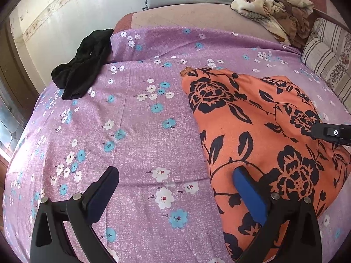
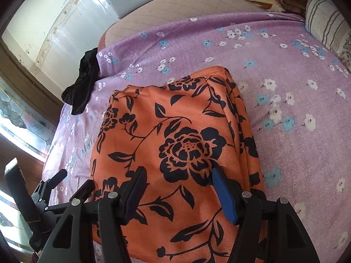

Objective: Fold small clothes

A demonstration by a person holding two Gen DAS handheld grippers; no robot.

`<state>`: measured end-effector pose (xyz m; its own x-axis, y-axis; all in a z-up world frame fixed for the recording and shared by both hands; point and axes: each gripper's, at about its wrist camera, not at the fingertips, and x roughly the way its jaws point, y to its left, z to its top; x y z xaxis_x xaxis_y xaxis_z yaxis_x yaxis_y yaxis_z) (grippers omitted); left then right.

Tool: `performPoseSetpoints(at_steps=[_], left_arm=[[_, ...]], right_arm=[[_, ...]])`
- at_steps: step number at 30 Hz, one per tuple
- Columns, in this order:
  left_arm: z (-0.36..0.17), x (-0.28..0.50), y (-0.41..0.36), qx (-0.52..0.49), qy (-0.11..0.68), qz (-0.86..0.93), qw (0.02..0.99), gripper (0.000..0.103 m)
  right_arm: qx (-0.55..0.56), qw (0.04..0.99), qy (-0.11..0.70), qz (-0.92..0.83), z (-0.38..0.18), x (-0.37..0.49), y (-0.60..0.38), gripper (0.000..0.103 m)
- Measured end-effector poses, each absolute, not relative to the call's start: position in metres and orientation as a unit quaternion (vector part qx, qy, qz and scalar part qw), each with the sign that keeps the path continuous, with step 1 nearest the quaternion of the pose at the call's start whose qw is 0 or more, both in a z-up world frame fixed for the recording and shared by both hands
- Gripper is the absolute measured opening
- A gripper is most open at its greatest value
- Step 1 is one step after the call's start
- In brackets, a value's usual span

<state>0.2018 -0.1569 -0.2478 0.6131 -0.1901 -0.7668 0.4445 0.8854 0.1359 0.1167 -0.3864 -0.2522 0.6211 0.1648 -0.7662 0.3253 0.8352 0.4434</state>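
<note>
An orange garment with black flowers (image 1: pixel 258 131) (image 2: pixel 175 131) lies folded into a compact block on the purple flowered bedsheet (image 1: pixel 140 135) (image 2: pixel 291 81). My right gripper (image 2: pixel 178 171) hovers over its near half, jaws apart, with the cloth lying flat beneath them and nothing pinched. My left gripper (image 1: pixel 175 171) stands wide open just left of the garment. Its blue pad (image 1: pixel 248 195) rests over the garment's left edge and its other finger is over bare sheet. The right gripper's tip (image 1: pixel 329 131) shows at the garment's right side. The left gripper (image 2: pixel 72 182) shows at the lower left in the right wrist view.
A crumpled black garment (image 1: pixel 83 65) (image 2: pixel 83 83) lies at the bed's far left edge. A heap of cream and brown clothes (image 1: pixel 274 6) and a striped pillow (image 1: pixel 324 54) (image 2: pixel 324 22) sit at the far right. A wall and a window run along the left.
</note>
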Motion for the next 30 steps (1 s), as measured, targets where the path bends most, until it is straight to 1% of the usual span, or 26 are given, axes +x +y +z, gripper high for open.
performPoseSetpoints(at_steps=[3, 13, 30], left_arm=[[-0.248, 0.202, -0.157, 0.158, 0.402, -0.180, 0.884, 0.103], [-0.249, 0.202, -0.157, 0.157, 0.402, -0.182, 0.884, 0.103], [-0.251, 0.205, -0.157, 0.153, 0.407, -0.188, 0.881, 0.103]], right_arm=[[0.307, 0.851, 0.425, -0.044, -0.252, 0.113, -0.394, 0.065], [0.336, 0.856, 0.386, -0.070, -0.240, 0.103, -0.415, 0.065], [0.353, 0.847, 0.386, -0.092, -0.248, 0.099, -0.427, 0.065]])
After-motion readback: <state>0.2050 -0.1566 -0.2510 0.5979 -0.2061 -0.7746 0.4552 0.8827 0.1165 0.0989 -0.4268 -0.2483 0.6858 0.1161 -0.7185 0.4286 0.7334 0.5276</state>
